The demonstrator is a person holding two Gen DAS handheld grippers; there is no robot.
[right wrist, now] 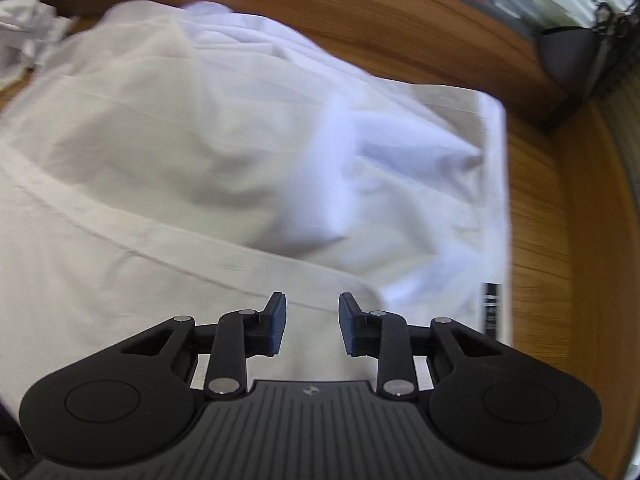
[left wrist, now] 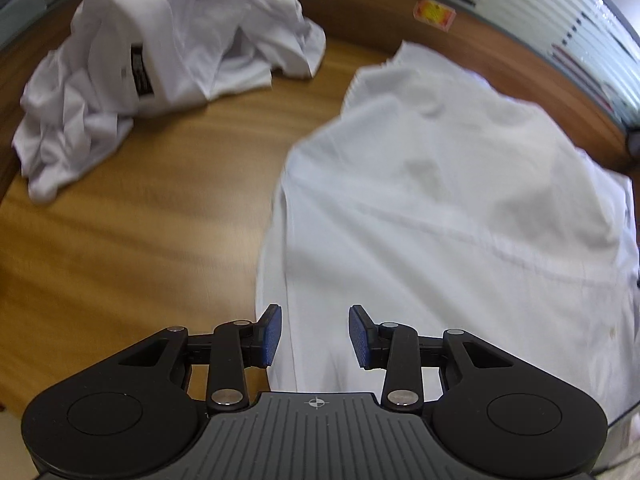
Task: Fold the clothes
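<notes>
A white shirt (left wrist: 440,208) lies spread on the wooden table (left wrist: 132,248), partly folded, with a raised puff in its middle. My left gripper (left wrist: 315,334) hovers over the shirt's near left edge, jaws apart, nothing between the blue pads. In the right wrist view the same shirt (right wrist: 200,152) fills most of the frame, with a small dark label (right wrist: 491,310) near its right edge. My right gripper (right wrist: 312,326) stands open above the shirt's near part, close to a seam, holding nothing.
A crumpled heap of white clothes (left wrist: 160,56) with a black tag lies at the far left of the table. A yellow-and-pink sticker (left wrist: 434,14) sits on the table's raised wooden rim. A dark object (right wrist: 568,56) stands at the far right corner.
</notes>
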